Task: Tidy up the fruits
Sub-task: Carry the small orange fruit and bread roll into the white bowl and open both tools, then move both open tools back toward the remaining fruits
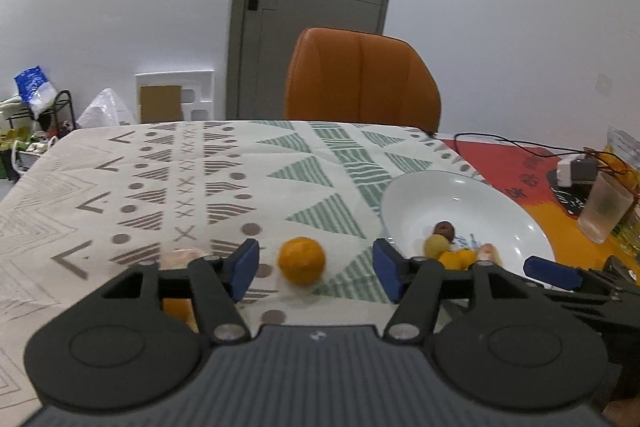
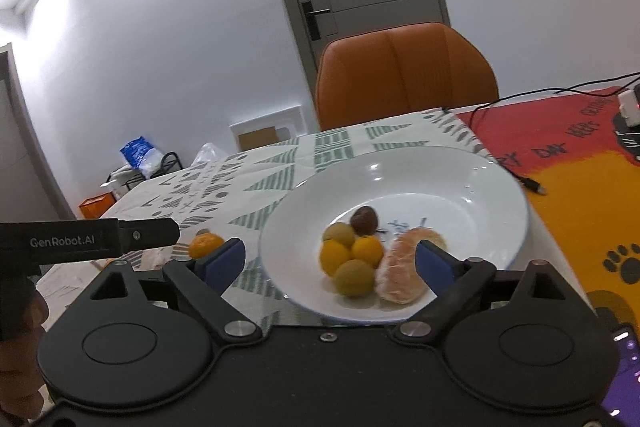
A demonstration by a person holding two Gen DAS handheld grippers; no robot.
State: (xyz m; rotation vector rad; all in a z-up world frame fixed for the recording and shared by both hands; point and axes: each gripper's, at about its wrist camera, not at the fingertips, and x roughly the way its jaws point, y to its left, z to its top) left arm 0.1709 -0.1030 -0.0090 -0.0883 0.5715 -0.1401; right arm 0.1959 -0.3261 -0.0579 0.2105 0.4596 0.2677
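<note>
The left gripper (image 1: 316, 269), jaws spread wide and empty, is being lined up on the loose orange (image 1: 302, 265) lying beside the plate (image 1: 500, 199), and the round fruit is judged liable to be knocked rolling across the tablecloth (image 1: 120, 187) by an off-centre closure, while the right gripper (image 2: 330, 263), likewise parted, is being held over the fruit already plated.

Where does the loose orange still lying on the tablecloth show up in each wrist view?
Left wrist: the loose orange sits low centre, on the tablecloth between the left gripper's open jaws.
Right wrist: it is at lower left, partly hidden behind the right gripper's left finger.
Shared landmark: the white bowl lies to its right in both.
</note>
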